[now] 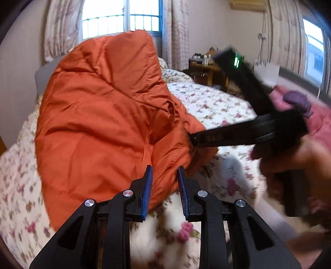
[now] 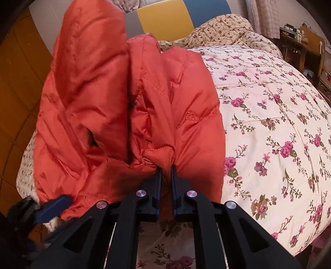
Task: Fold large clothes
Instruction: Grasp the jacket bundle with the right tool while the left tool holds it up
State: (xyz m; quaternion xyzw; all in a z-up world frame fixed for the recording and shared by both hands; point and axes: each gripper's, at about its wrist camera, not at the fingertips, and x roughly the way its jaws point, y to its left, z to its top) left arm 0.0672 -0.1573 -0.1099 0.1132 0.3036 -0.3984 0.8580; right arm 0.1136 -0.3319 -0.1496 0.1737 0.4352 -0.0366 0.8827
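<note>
A big orange puffer jacket (image 1: 103,115) is lifted up above the floral bedspread (image 1: 206,101). My left gripper (image 1: 165,168) has its blue pads part open around the jacket's lower edge; fabric sits between them. The right gripper (image 1: 193,140) reaches in from the right of the left wrist view and pinches the jacket's side. In the right wrist view the jacket (image 2: 124,107) hangs bunched in front, and my right gripper (image 2: 166,170) is shut on a fold of its hem. The left gripper's blue pad (image 2: 55,203) shows at the lower left by the jacket's edge.
The bed with the floral quilt (image 2: 269,115) fills the right side. A headboard with yellow and blue panels (image 2: 165,18) stands behind. A wooden side table (image 1: 204,70) with small items stands by the curtained window (image 1: 122,18). Wooden floor (image 2: 18,82) lies to the left.
</note>
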